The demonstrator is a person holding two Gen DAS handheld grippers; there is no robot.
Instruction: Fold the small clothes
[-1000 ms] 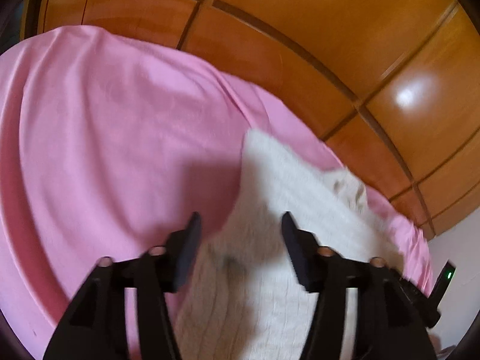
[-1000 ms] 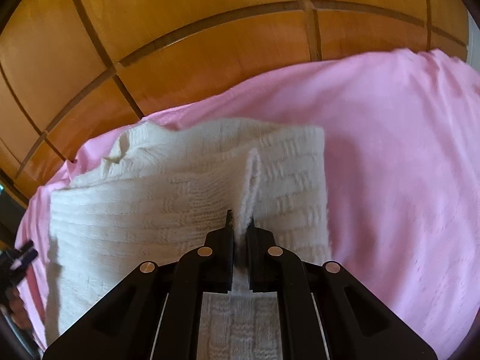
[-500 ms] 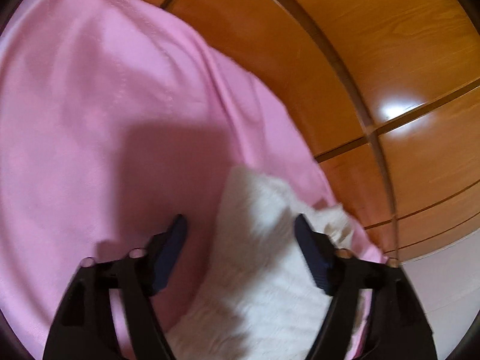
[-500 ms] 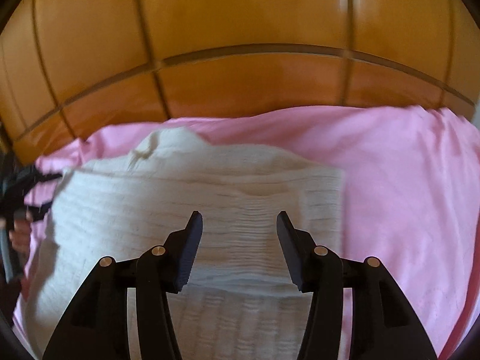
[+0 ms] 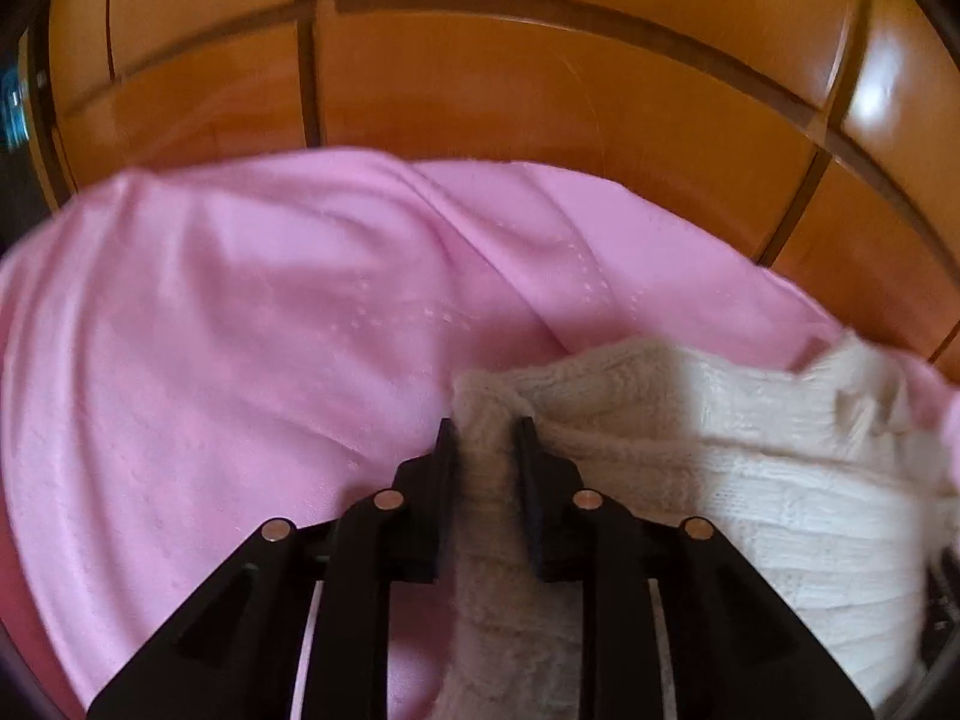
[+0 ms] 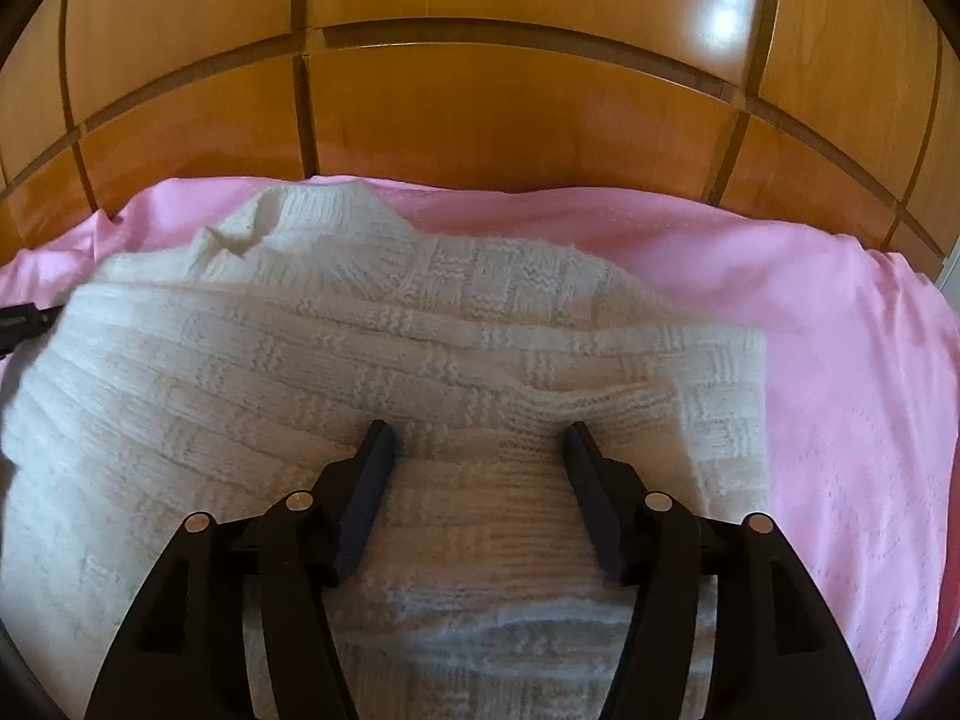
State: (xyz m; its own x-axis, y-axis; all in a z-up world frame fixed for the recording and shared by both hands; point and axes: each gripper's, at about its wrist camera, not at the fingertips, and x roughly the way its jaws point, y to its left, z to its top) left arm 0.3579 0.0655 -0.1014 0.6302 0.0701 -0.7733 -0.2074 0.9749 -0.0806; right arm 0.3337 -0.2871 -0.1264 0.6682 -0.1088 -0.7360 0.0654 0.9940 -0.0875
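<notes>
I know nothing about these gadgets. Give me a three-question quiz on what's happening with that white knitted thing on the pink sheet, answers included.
1. True or false: the right gripper has its jaws clamped on the white knit garment.
2. What lies between the fingers of the left gripper? A) a bunched edge of the garment B) only pink sheet C) nothing
3. Fill in: behind the bed stand panels of ____.

Key
1. False: its jaws stand apart over the knit and are opening.
2. A: its jaws are closing around that edge.
3. Wood.
</notes>
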